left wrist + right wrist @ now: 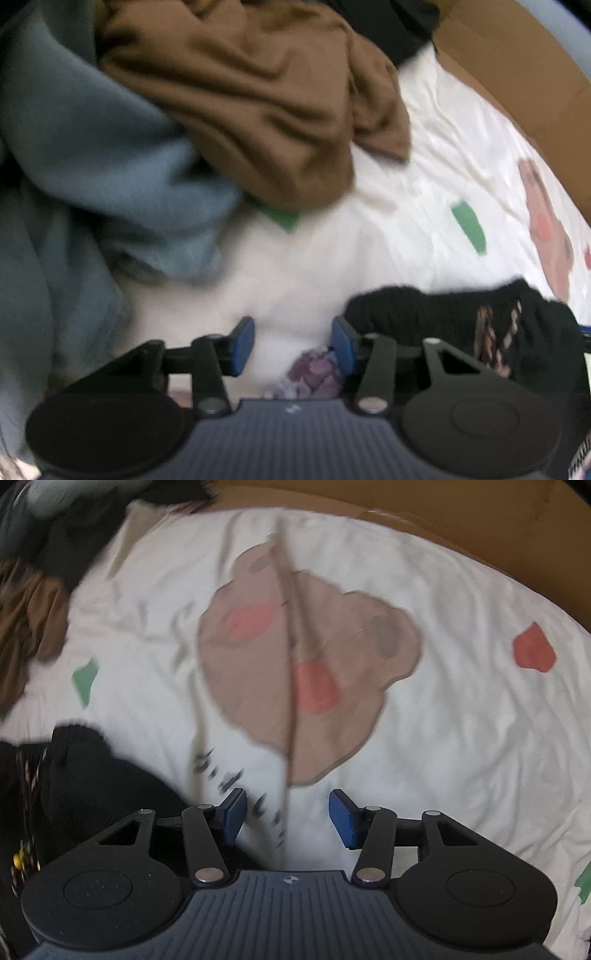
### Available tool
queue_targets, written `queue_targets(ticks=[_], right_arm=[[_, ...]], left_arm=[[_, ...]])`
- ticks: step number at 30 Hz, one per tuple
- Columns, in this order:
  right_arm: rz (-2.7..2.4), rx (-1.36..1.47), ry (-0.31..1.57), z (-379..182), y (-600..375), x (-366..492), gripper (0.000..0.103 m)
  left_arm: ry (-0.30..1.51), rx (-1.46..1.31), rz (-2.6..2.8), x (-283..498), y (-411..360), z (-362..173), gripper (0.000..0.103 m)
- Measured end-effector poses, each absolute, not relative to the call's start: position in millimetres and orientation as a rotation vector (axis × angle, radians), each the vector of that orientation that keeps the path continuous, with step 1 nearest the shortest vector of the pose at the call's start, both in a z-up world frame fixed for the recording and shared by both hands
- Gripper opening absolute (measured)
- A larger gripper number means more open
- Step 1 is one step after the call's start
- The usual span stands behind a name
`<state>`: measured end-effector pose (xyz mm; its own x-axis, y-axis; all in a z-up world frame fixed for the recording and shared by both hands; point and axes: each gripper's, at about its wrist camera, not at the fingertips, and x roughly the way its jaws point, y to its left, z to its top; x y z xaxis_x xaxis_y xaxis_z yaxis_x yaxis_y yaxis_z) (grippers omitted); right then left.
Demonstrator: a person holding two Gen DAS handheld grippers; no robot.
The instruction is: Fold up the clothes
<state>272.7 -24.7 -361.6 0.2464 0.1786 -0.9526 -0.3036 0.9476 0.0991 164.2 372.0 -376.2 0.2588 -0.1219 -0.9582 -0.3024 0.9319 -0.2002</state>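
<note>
Both my fingers, left and right, gape empty over the wrinkly white bear-print sheet; crumpled brown shirt nearby.

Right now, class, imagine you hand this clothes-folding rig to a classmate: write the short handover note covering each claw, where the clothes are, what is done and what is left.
Left claw: open, holding nothing, pointing down at the white printed sheet, with the black knit garment just beside its right finger.
Right claw: open, empty, over the sheet's bear print.
Clothes: brown garment crumpled on top of the blue garment, both in a heap at the far left; the black knit lies bunched between the two claws.
Done: nothing looks folded.
Left: pick one garment, spread it flat, fold it; repeat for the rest.
</note>
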Motion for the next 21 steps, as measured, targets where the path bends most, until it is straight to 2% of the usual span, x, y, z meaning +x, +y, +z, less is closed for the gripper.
queue_targets(ticks=[4,6,10,21], right_arm=[[0.407,-0.211,1.269,-355.7,-8.4,240.6,0.057],[0.432,-0.232,1.271,-353.5,-3.7,225.3,0.057],[0.47,-0.256,1.269,-350.2,3.2,199.0,0.058],[0.698,-0.275,1.194,-319.4,10.7,162.6,0.059]], left_arm=[[1.343,-0.363,0.073,148.4,359.2,-377.9,0.041],[1.367,-0.377,0.065,140.0,355.9,-382.3,0.047],[1.359,-0.358,0.032,124.2,346.8,-383.3,0.052],[1.335,-0.383,-0.092,104.6,336.5,-373.1,0.051]])
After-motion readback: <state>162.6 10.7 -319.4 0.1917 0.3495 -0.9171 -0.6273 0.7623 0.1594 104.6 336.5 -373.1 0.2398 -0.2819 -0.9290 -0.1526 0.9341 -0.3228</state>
